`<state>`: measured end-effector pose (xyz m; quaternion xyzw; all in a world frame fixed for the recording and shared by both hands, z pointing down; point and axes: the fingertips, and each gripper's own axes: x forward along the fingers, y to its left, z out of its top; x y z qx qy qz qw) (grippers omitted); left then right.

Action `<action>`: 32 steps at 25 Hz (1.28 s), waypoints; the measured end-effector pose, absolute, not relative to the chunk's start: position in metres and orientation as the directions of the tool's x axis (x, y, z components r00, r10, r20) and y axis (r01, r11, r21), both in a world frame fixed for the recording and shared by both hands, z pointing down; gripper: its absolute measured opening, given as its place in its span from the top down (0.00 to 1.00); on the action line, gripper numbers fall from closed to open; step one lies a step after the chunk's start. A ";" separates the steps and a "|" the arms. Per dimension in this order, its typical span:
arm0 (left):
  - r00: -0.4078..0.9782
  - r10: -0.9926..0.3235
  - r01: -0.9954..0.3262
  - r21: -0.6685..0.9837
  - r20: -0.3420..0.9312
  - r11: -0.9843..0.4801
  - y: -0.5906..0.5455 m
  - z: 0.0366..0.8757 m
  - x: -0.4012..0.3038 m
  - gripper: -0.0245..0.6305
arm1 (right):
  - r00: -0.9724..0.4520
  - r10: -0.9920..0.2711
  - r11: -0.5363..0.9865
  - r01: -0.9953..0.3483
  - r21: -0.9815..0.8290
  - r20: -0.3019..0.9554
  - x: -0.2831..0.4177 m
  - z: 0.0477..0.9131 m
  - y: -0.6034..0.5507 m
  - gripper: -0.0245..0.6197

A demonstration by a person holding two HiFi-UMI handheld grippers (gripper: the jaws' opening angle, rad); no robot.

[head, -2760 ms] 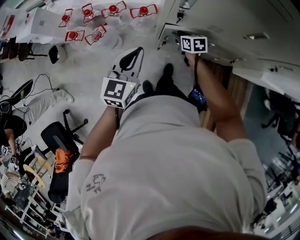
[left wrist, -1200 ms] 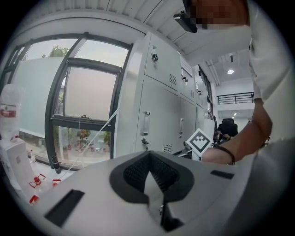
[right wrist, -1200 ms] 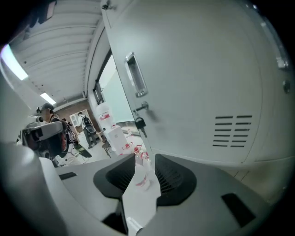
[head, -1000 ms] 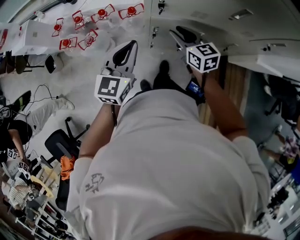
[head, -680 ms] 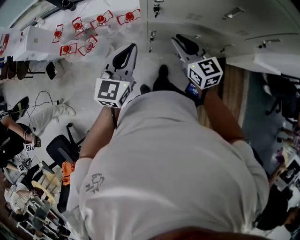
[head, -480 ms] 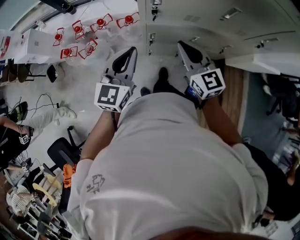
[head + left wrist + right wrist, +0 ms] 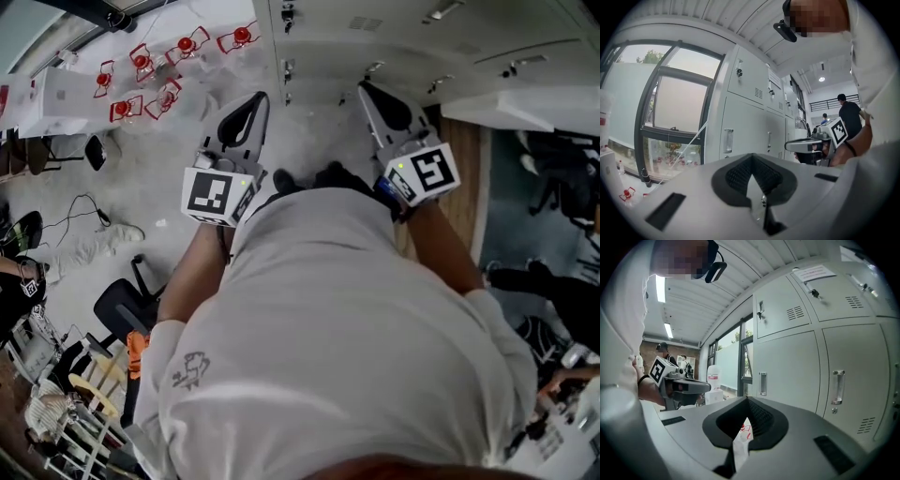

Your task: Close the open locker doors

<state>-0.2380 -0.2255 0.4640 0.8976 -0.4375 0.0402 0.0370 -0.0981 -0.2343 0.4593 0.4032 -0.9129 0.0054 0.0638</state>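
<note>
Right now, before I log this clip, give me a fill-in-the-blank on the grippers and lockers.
The right gripper has its jaws ____, with nothing between them.
The left gripper holds ____.
In the right gripper view, every locker door is ____.
In the left gripper view, the window lies to the ____ of the lockers.
Missing words: shut; nothing; closed; left.
</note>
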 end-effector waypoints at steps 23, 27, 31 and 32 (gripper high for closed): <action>0.615 -0.788 -0.789 0.021 0.042 -0.614 -0.117 0.420 -0.034 0.97 | -0.700 -0.711 0.702 -0.711 0.029 0.066 0.087 0.426 -0.112 0.97; 0.621 -0.784 -0.784 0.032 0.023 -0.620 -0.101 0.416 -0.014 0.97 | -0.696 -0.715 0.699 -0.715 0.023 0.069 0.105 0.427 -0.093 0.97; 0.634 -0.773 -0.773 0.037 0.021 -0.633 -0.096 0.415 0.001 0.97 | -0.687 -0.724 0.689 -0.724 0.020 0.067 0.119 0.423 -0.084 0.97; 0.638 -0.770 -0.770 0.036 0.024 -0.637 -0.094 0.415 0.004 0.97 | -0.684 -0.726 0.687 -0.727 0.017 0.066 0.121 0.422 -0.082 0.97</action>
